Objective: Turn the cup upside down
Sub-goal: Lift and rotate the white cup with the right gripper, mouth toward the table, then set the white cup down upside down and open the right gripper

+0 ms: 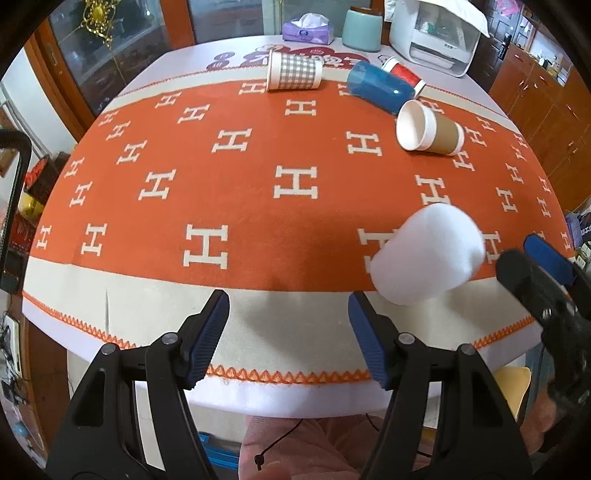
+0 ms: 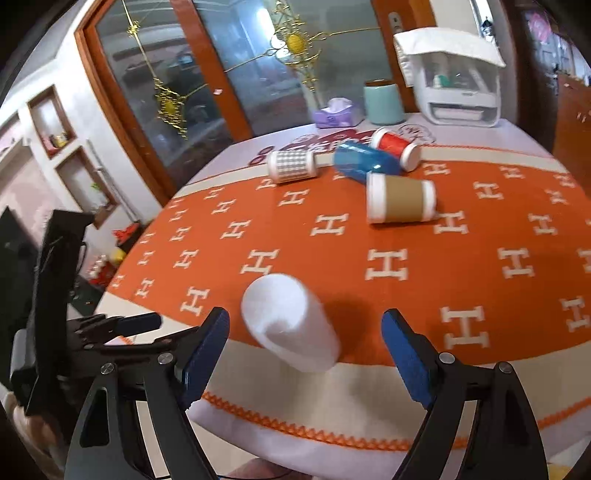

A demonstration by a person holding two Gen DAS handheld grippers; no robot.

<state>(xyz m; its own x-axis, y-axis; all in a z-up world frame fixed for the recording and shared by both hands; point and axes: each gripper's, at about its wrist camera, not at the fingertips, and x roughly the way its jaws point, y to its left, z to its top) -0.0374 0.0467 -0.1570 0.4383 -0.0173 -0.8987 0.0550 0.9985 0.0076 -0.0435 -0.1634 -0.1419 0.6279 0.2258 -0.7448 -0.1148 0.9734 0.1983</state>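
A plain white cup (image 1: 428, 254) stands tilted, base up, near the table's front edge; it is blurred. It also shows in the right wrist view (image 2: 291, 326). My left gripper (image 1: 288, 325) is open and empty, left of the cup. My right gripper (image 2: 306, 343) is open, its jaws on either side of the cup and apart from it; it also shows in the left wrist view (image 1: 524, 258).
Several cups lie on their sides at the far end of the orange H-pattern cloth (image 1: 258, 155): checked (image 1: 293, 71), blue (image 1: 380, 85), red (image 1: 404, 74), brown (image 1: 430, 127). Behind stand a tissue box (image 1: 306, 29), a teal canister (image 1: 362, 29) and a white appliance (image 1: 436, 33).
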